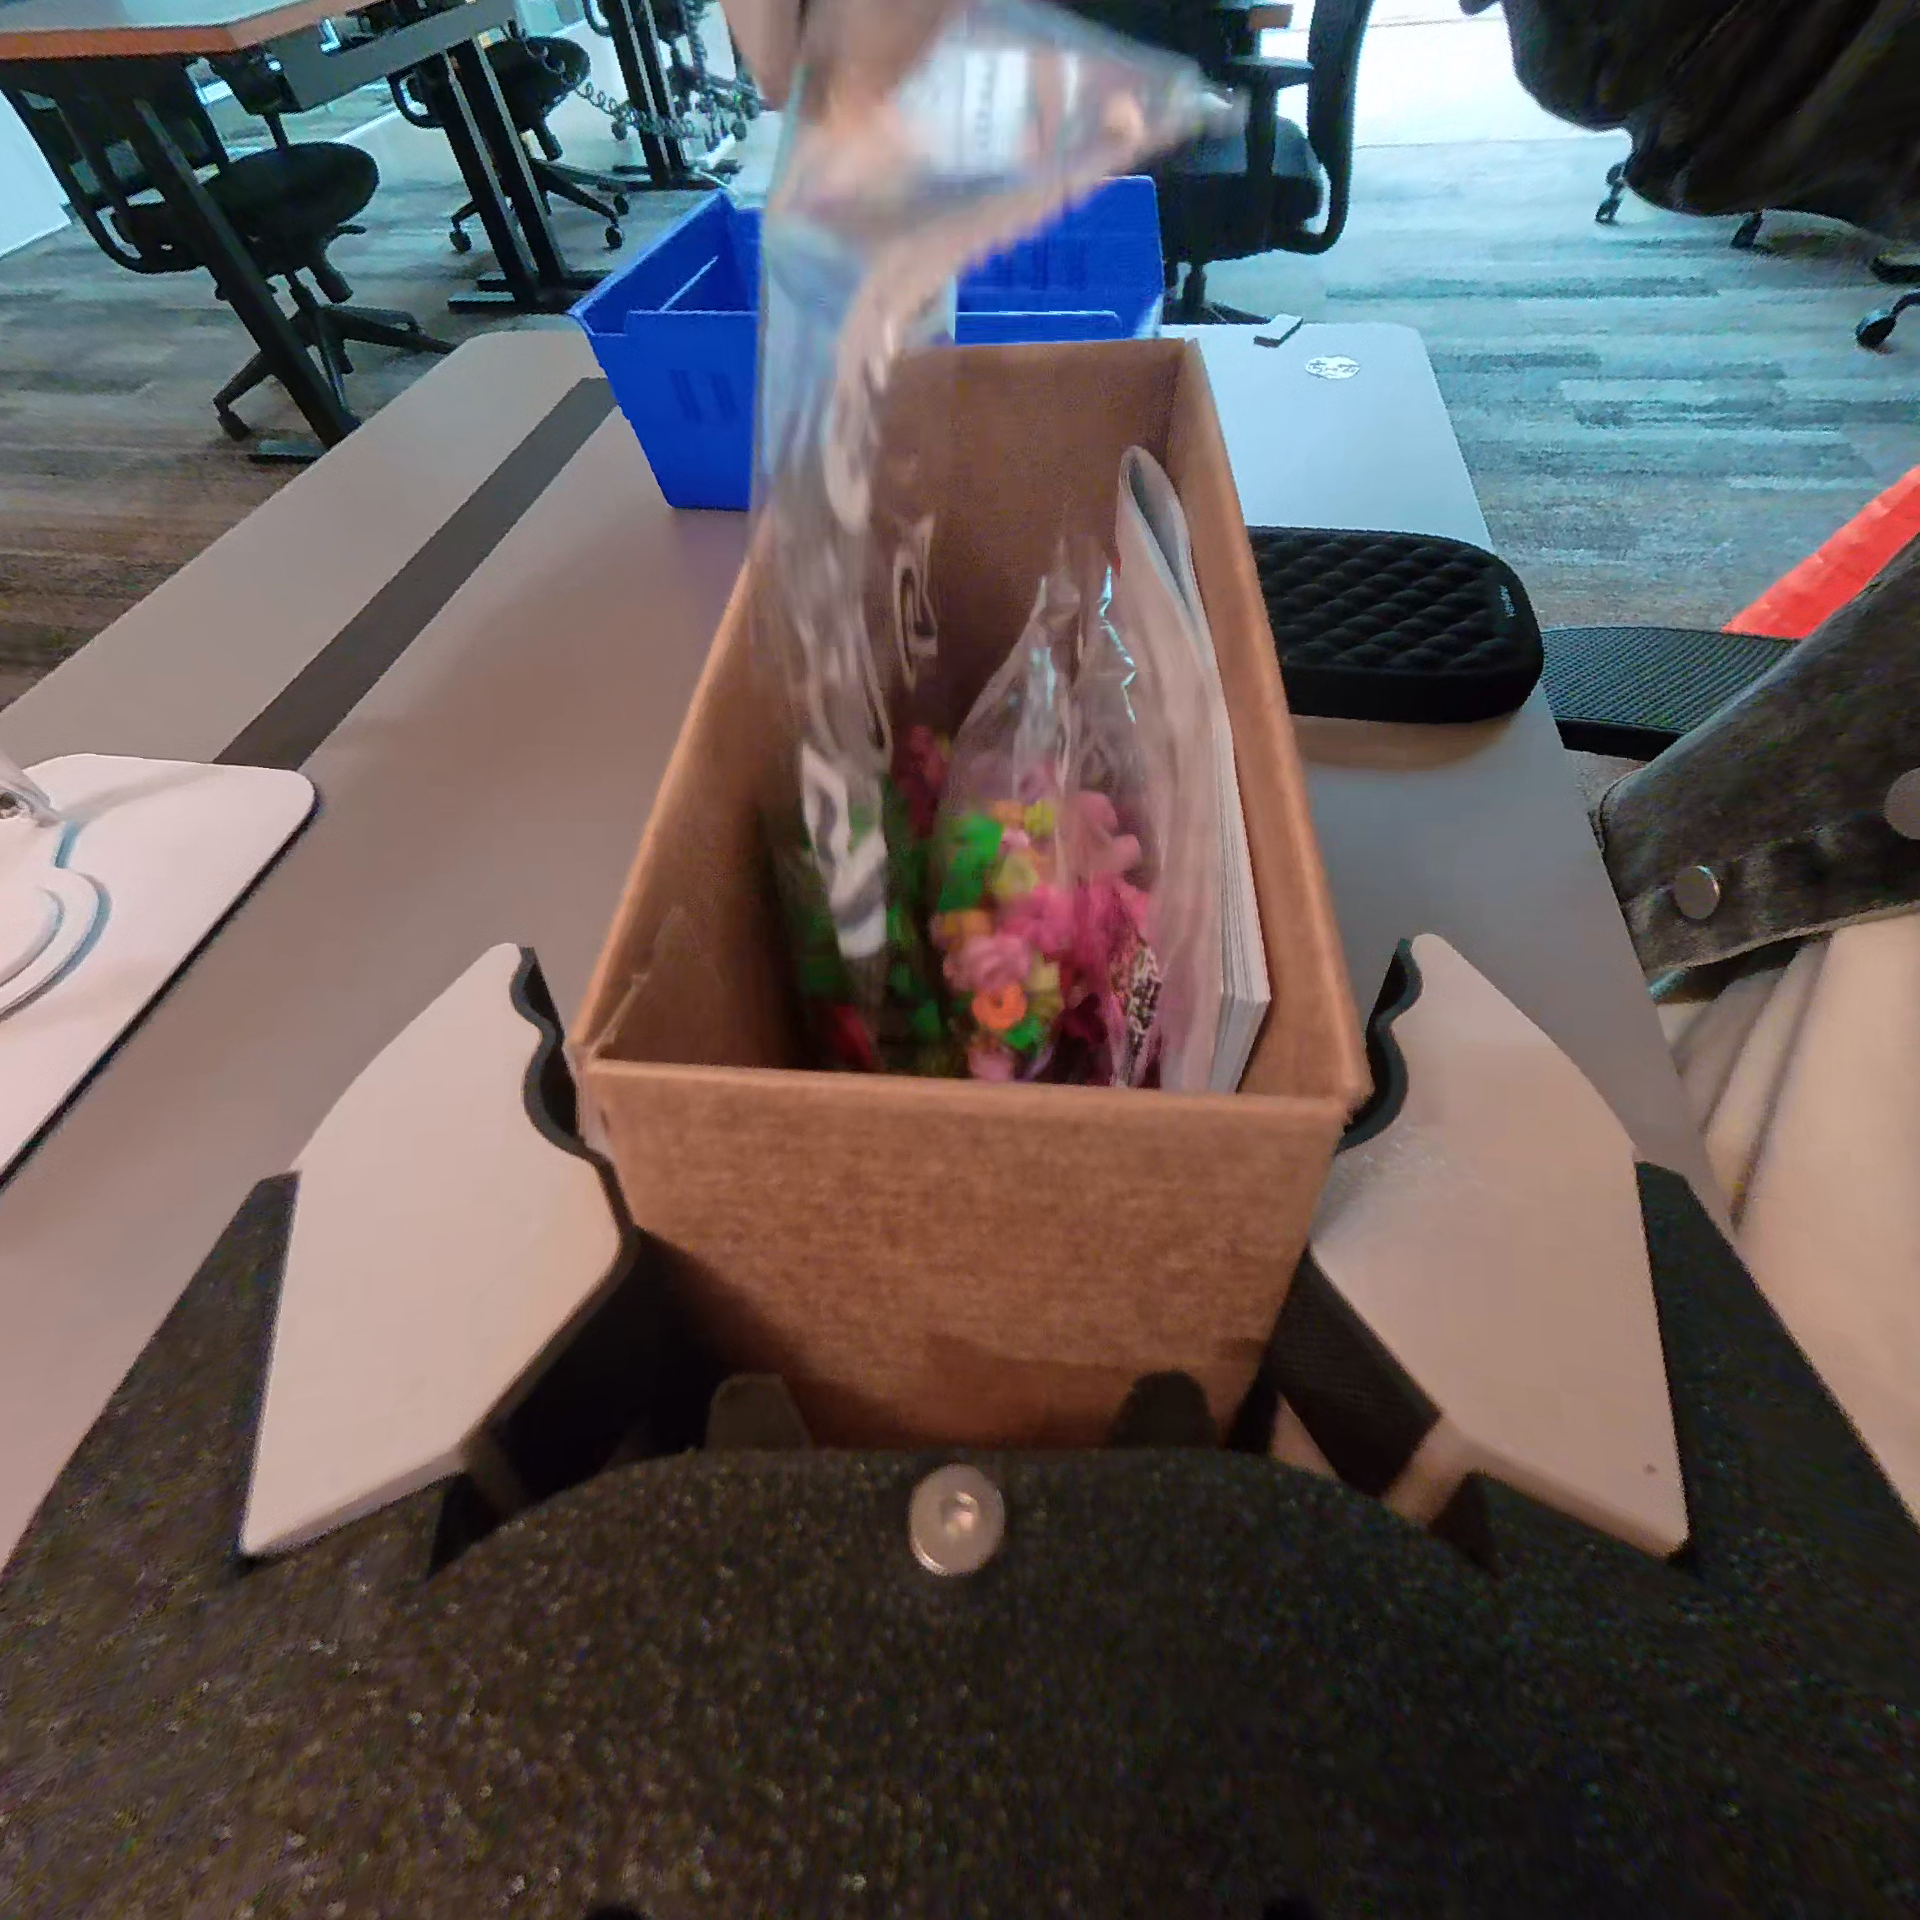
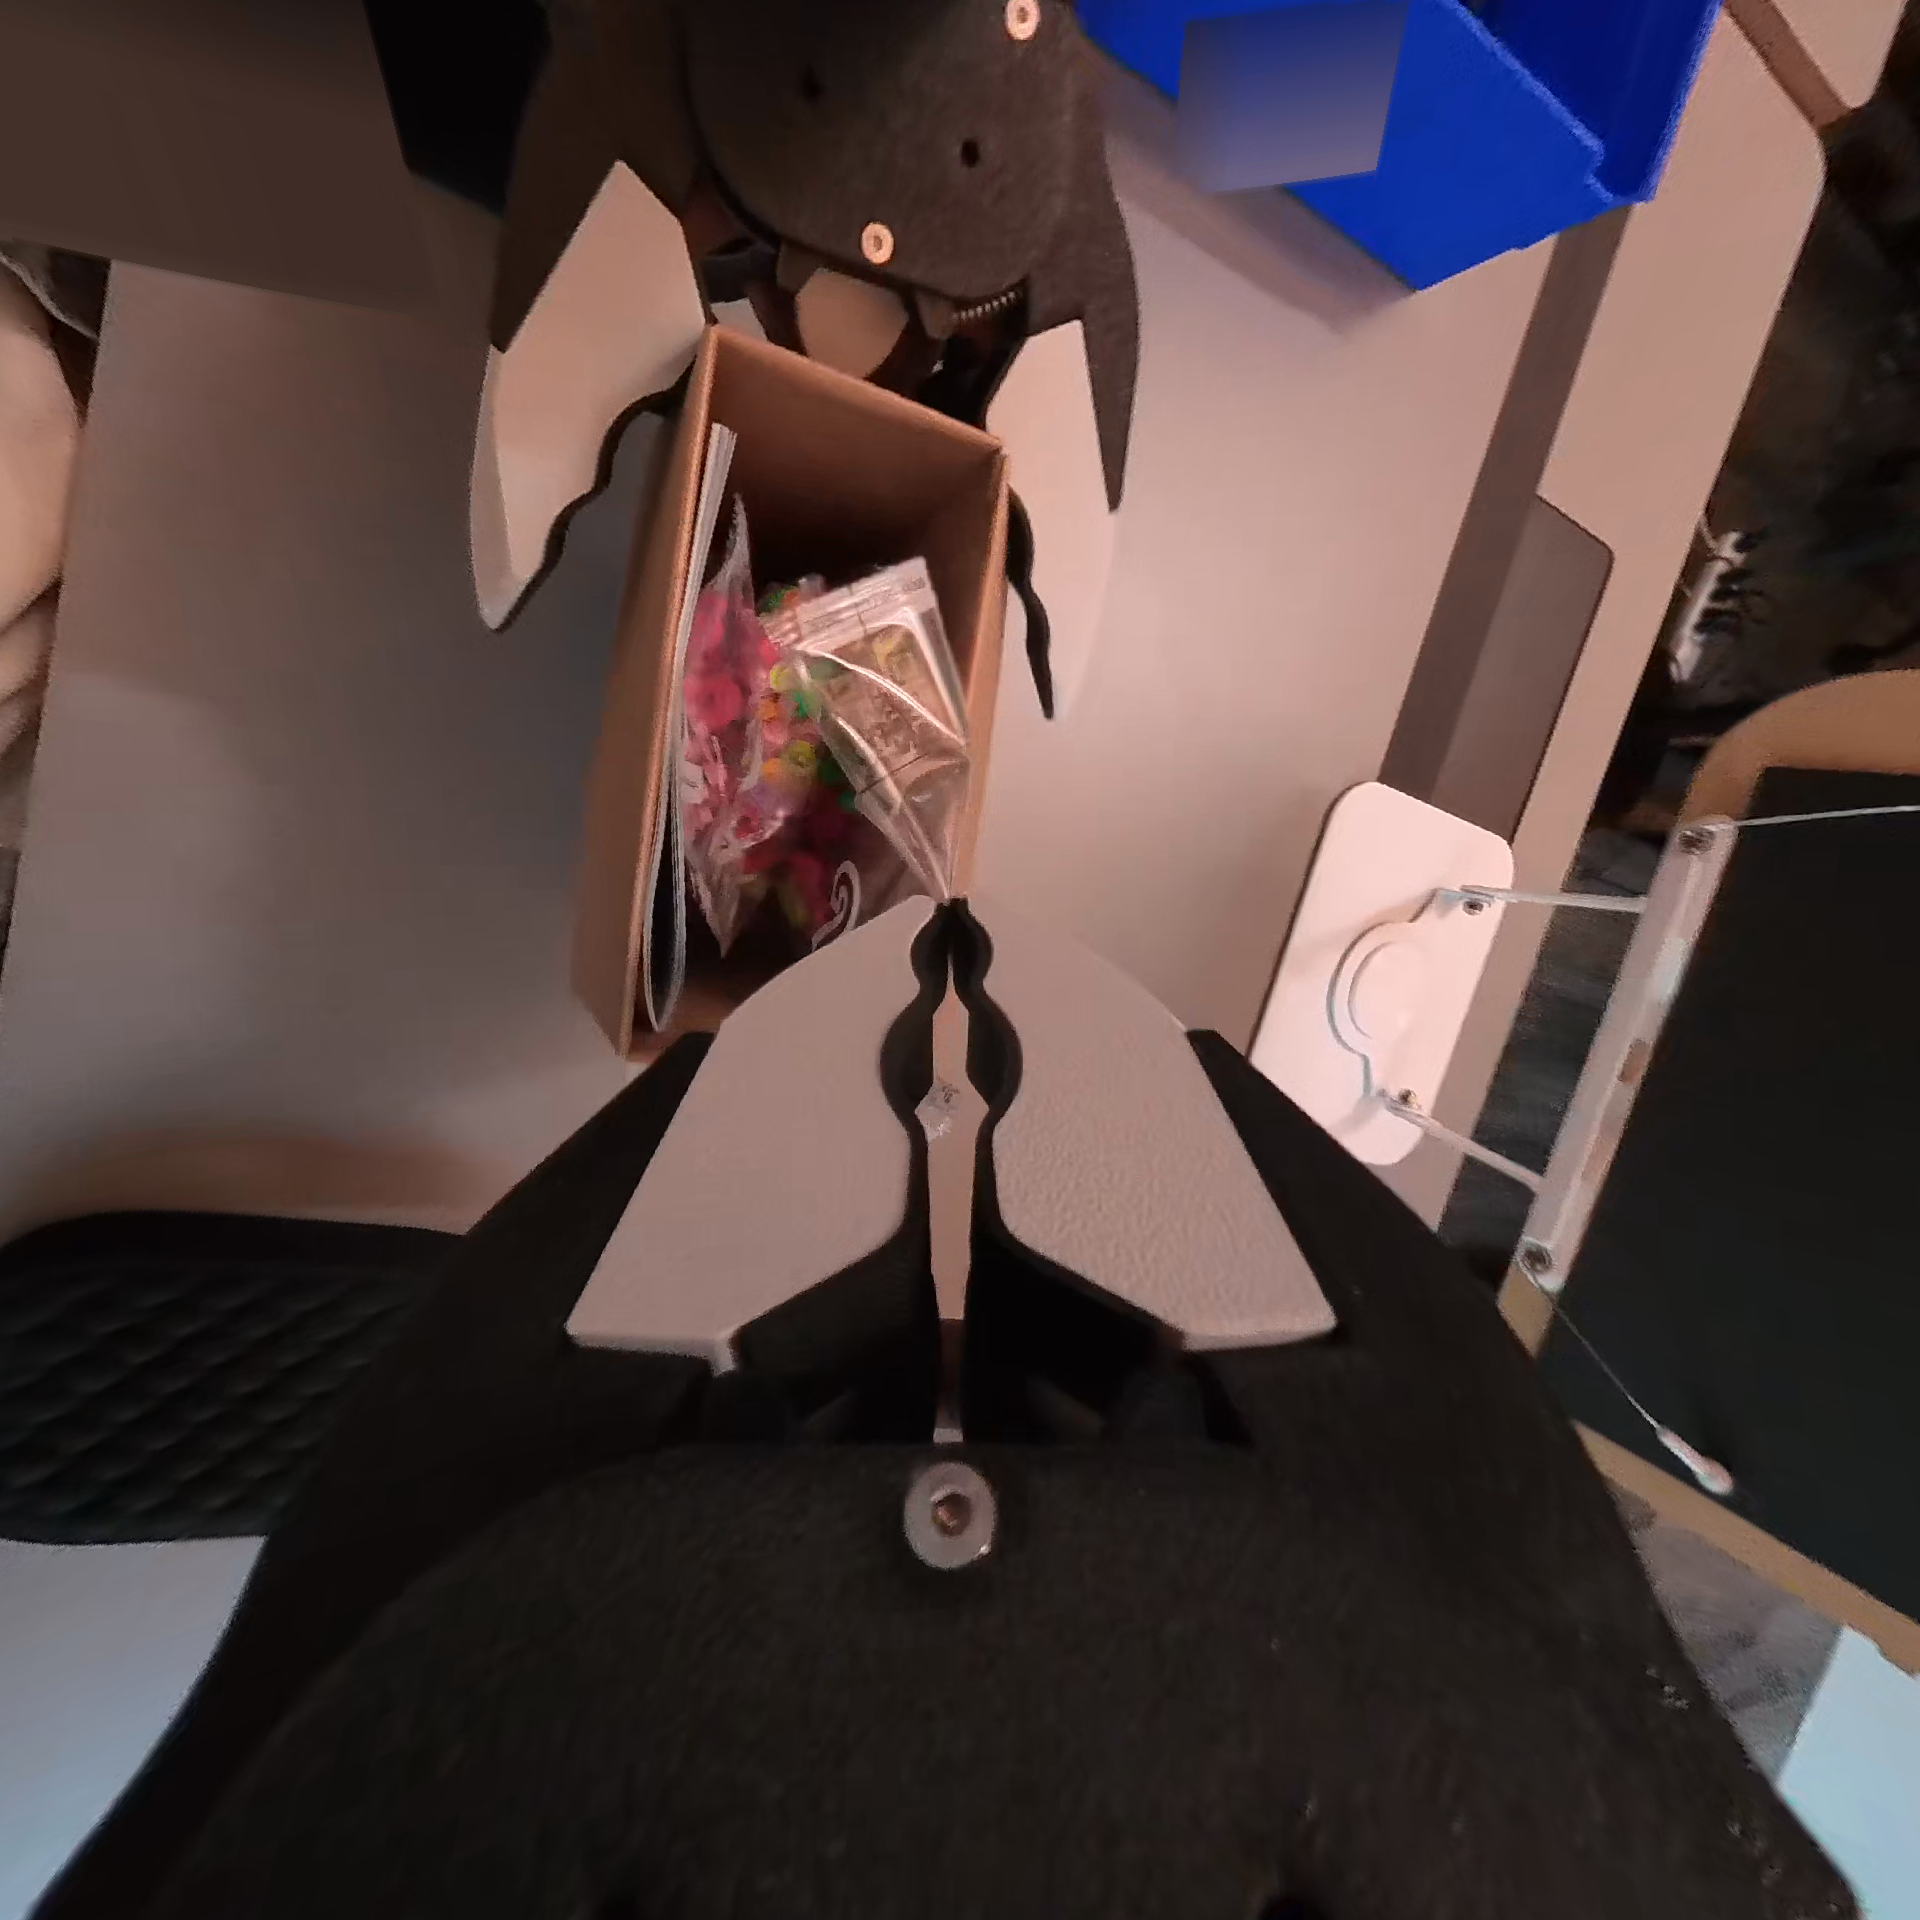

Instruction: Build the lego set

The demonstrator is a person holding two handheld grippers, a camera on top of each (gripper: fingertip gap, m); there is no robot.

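Grey counter [image 1: 436, 665], carrying a cardboard box [image 1: 966, 1226] at centre, a blue bin [image 1: 675, 416] at 11 o'clock, a black pad [image 1: 1392, 623] at 2 o'clock, a white plate [image 1: 135, 883] at 9 o'clock.

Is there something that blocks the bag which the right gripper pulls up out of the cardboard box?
Nothing visible blocks it. The right gripper pinches the top of the clear bag, which rises through the open top of the cardboard box. A second bag and a booklet stand beside it.

Plastic bag [image 1: 862, 436] motion-blurred, top cut by edge; box [image 1: 966, 1226] floor hidden under bags.
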